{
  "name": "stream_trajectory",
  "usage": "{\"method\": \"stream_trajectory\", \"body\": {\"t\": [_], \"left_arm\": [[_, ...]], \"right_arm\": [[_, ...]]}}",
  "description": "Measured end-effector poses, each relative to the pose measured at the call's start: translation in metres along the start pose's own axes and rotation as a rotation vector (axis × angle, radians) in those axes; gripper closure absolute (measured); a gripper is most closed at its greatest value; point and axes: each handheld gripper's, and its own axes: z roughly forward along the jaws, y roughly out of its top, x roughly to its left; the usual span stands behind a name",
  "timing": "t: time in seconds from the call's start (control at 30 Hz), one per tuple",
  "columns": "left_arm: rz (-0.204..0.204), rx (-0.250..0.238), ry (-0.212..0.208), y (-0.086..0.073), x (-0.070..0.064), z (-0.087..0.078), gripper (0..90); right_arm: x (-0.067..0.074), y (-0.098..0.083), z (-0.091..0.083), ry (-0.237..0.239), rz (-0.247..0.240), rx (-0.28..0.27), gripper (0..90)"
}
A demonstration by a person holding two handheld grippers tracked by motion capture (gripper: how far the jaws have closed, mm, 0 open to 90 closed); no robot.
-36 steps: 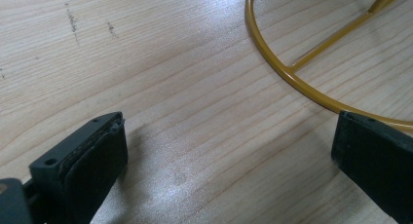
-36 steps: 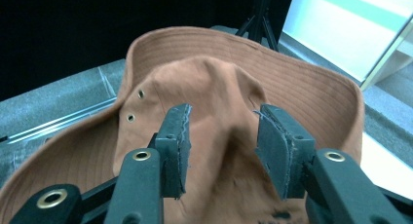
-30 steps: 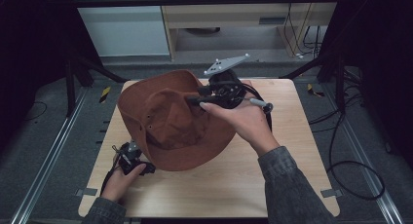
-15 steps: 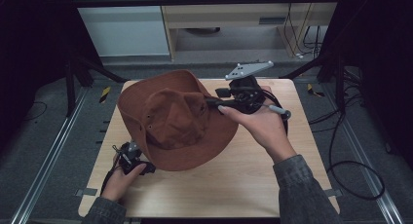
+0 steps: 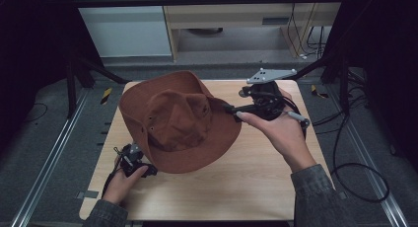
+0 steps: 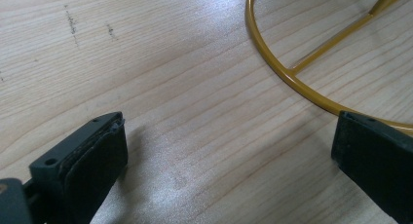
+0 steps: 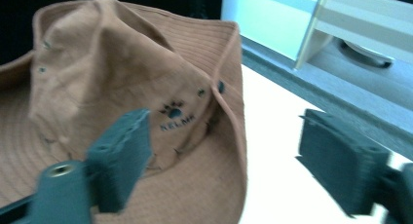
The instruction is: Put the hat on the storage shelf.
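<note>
I begin with the tabletop (image 5: 256, 187), a light wooden board that takes the middle of the high view, and on its left half I see the brown hat (image 5: 180, 121), which covers the centre-left of the frame with its crown raised and its wide brim hanging over a yellow wire stand (image 6: 292, 80); the ring of this stand lies flat on the wood at the upper right of the left gripper view. I judge the hat to be light and soft, a cloth that folds and slides easily and does not break, so I would take it at the brim edge, where the stitching makes it a little stiffer, and not at the crown, which would only crumple. My right tongs (image 5: 231, 110) are at the right side of the hat, just beside the brim; they have just been opening, and in the right gripper view they stand spread with nothing between them, the brim being behind them. My left tongs (image 5: 129, 155) are at the lower left of the high view, under the brim edge; in the left gripper view they are also spread wide over bare wood, near the wire ring but apart from it.
</note>
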Motion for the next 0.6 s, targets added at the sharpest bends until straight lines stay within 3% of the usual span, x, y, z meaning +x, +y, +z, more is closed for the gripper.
{"method": "stream_trajectory", "body": {"t": [0.13,0.43,0.57,0.6], "left_arm": [[0.000,0.000,0.000,0.000,0.000,0.000,0.0],[0.000,0.002,-0.002,0.000,0.000,0.000,0.0],[0.000,0.003,-0.002,0.000,0.000,0.000,0.0],[0.000,0.003,-0.002,0.000,0.000,0.000,0.0]], "right_arm": [[-0.011,-0.014,-0.006,-0.035,0.010,0.002,8.3],[-0.025,-0.038,-0.023,-0.052,0.030,-0.018,7.2],[-0.033,-0.057,-0.031,-0.065,0.036,-0.016,7.1],[-0.037,-0.069,-0.036,-0.086,0.041,-0.020,7.9]]}}
